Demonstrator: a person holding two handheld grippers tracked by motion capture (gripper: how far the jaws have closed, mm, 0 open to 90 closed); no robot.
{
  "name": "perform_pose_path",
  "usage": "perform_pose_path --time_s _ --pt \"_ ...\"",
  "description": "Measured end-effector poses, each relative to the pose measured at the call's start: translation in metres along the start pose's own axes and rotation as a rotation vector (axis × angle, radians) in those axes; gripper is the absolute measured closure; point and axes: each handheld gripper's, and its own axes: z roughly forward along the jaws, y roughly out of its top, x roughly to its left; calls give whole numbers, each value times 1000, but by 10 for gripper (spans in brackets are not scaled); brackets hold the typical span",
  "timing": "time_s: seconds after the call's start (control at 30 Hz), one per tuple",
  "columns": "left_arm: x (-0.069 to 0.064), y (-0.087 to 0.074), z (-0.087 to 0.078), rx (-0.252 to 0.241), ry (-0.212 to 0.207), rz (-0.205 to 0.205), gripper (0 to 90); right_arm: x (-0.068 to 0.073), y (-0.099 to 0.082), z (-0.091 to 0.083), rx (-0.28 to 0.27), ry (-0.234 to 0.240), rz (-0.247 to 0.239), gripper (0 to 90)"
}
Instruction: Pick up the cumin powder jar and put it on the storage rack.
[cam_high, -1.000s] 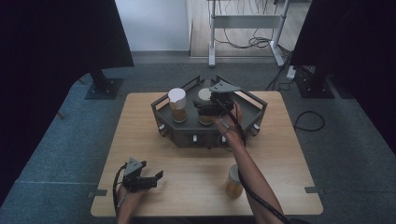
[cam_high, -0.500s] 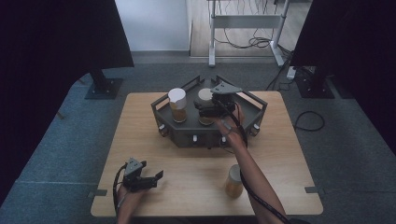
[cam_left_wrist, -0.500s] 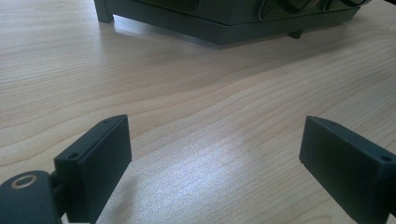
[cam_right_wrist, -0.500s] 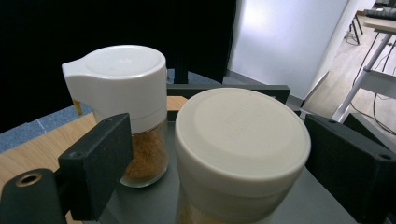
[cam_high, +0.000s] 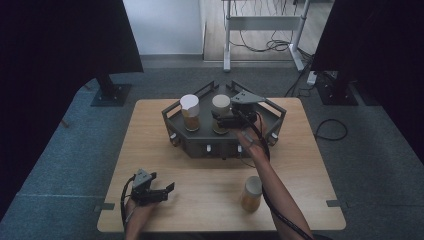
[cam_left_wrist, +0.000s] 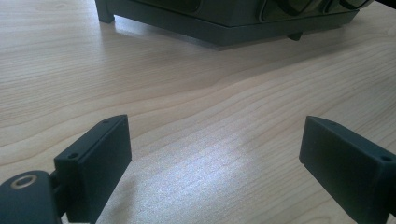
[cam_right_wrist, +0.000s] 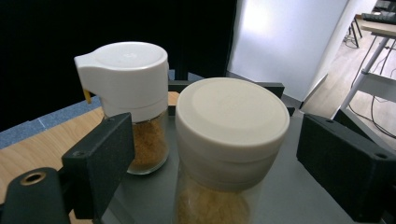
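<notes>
The right gripper (cam_right_wrist: 215, 163), jaws just closing around the near jar (cam_right_wrist: 231, 140) without touching, must next clamp it.

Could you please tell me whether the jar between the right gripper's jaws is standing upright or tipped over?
Upright: the jar stands in the tray, its cream lid level on top.

In the right gripper view a jar (cam_right_wrist: 232, 140) stands between the jaws, inside a tray (cam_right_wrist: 299, 200). A second jar (cam_right_wrist: 128, 102) stands behind the left jaw, in that tray too. Ahead of the left gripper's jaws lies bare table (cam_left_wrist: 196, 107), the tray beyond.
</notes>
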Motion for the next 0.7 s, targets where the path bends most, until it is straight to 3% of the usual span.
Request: perform_pose_path --time_s 0.7 --pt "-1 0 0 3 3 2 85 0 -8 -29 -6 9 -32 115"
